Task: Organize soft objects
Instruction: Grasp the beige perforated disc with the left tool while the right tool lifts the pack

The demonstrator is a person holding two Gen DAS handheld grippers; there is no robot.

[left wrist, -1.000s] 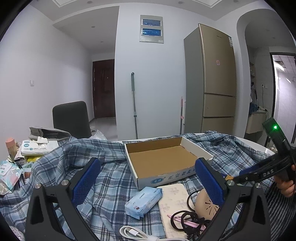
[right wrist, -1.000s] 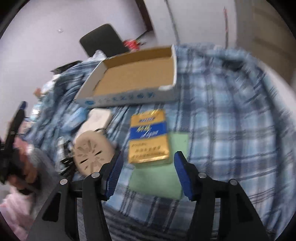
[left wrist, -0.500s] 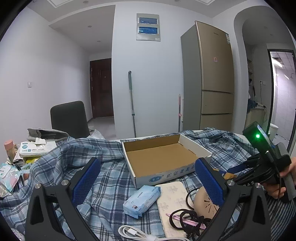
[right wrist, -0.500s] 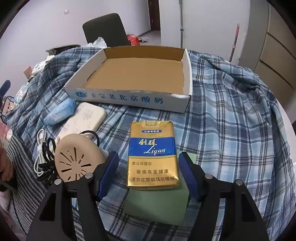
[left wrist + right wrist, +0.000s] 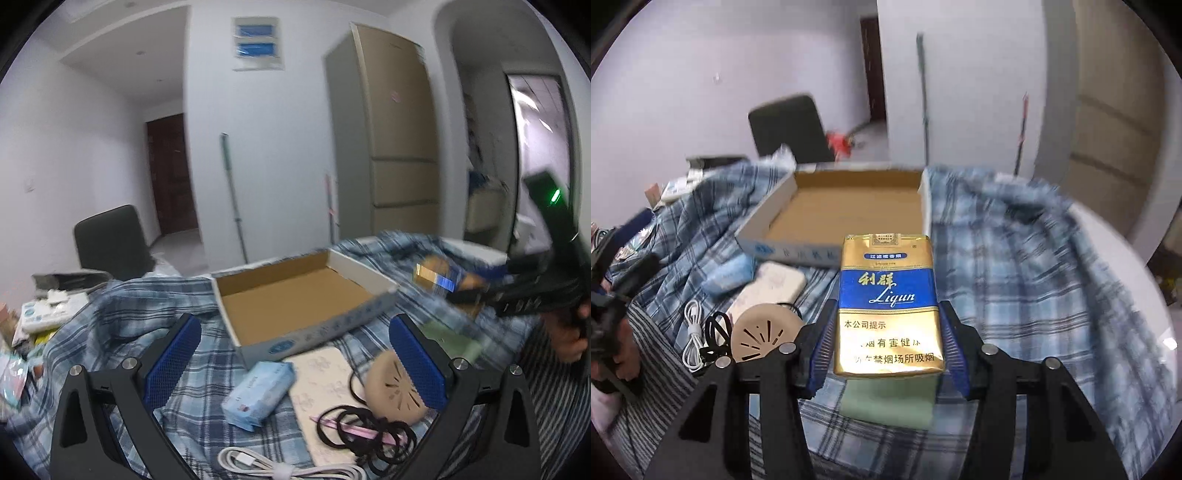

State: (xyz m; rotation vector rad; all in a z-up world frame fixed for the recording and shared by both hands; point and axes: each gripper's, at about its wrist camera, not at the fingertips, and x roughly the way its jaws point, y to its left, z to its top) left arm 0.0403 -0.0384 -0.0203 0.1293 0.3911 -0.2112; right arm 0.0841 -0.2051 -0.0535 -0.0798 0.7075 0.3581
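The right gripper (image 5: 886, 341) is closing its blue pads on a gold and blue pack (image 5: 888, 306), gripped at its lower sides and lifted off the plaid cloth (image 5: 1034, 280); the pack's lower edge hides part of a green pad (image 5: 886, 404) lying beneath it. In the left wrist view the pack (image 5: 439, 277) and the right gripper (image 5: 476, 291) are smeared by motion blur beside the box (image 5: 310, 336), whose floor is bare cardboard. The left gripper (image 5: 295, 354) stands open with nothing between its pads, above a blue tissue packet (image 5: 258, 391). A white cable (image 5: 284, 470) is cut off at the bottom edge.
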